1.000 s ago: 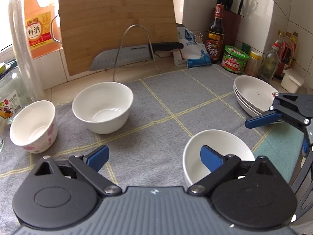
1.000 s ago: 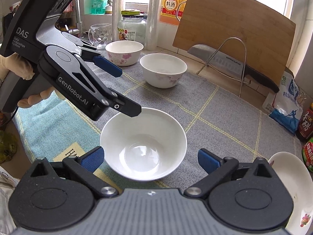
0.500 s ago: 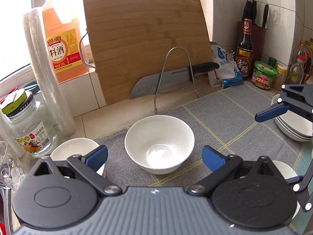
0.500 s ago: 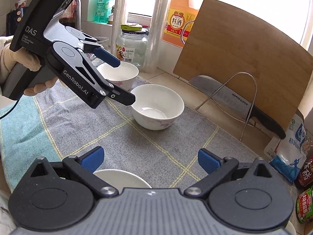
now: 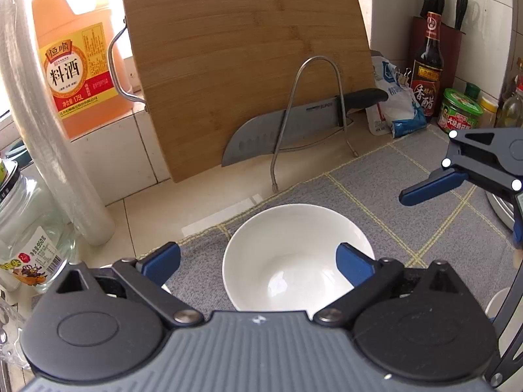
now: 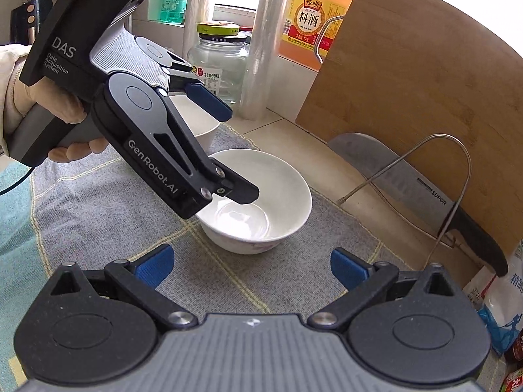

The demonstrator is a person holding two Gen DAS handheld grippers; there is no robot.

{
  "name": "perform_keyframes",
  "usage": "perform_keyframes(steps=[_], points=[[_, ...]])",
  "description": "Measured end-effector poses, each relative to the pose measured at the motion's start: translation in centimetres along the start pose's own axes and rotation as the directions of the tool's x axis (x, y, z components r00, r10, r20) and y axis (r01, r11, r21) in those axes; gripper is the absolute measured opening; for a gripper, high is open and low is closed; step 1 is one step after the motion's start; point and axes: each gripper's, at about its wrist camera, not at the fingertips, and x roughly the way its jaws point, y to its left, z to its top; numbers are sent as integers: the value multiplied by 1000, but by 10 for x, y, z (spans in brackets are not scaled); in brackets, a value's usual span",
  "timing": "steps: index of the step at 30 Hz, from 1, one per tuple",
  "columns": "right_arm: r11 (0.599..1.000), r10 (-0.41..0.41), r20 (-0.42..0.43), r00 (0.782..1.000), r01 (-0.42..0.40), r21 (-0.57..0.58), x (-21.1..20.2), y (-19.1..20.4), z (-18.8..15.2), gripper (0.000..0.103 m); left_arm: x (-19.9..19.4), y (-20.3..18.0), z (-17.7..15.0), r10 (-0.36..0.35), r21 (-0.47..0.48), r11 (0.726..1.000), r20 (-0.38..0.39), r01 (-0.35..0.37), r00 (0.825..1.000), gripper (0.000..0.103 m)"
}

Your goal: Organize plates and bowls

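Note:
A white bowl [image 5: 294, 261] [image 6: 261, 202] stands on the grey checked cloth [image 5: 408, 196]. My left gripper [image 5: 258, 261] is open, its right finger inside the bowl and its left finger outside the rim; in the right wrist view [image 6: 235, 150] it hangs over the bowl's near-left rim. A second white bowl [image 6: 196, 121] sits behind it, mostly hidden. My right gripper [image 6: 250, 263] is open and empty, just in front of the bowl. Stacked plates [image 5: 500, 209] show at the right edge.
A wooden cutting board [image 5: 245, 65] and a knife [image 5: 294, 130] on a wire stand lean at the back. A glass jar [image 5: 23, 228], a plastic roll [image 5: 49, 130] and an orange jug [image 5: 78, 58] stand left. Sauce bottles and jars [image 5: 428, 75] crowd the back right.
Both grippers moved left and forward, away from the front bowl. My left gripper has come down over the middle white bowl, one finger now inside it. Both stay open.

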Motion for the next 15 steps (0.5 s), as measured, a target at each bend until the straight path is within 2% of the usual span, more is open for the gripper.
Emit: perform_keyframes(steps=[8,13,15], points=[[999,35,-18,999,-34,12,28,-10,8,103,19,3,1,-32,6,999,-39,32,999,98],[999,53,-34,998,-52,13,43,-11,10,103,23,5,2,-47,5,999,-48,47,998,93],[998,62,-37,997,-62,13,47,-12,10,102,24,6,3,-61,3,998,-54,62,997,87]])
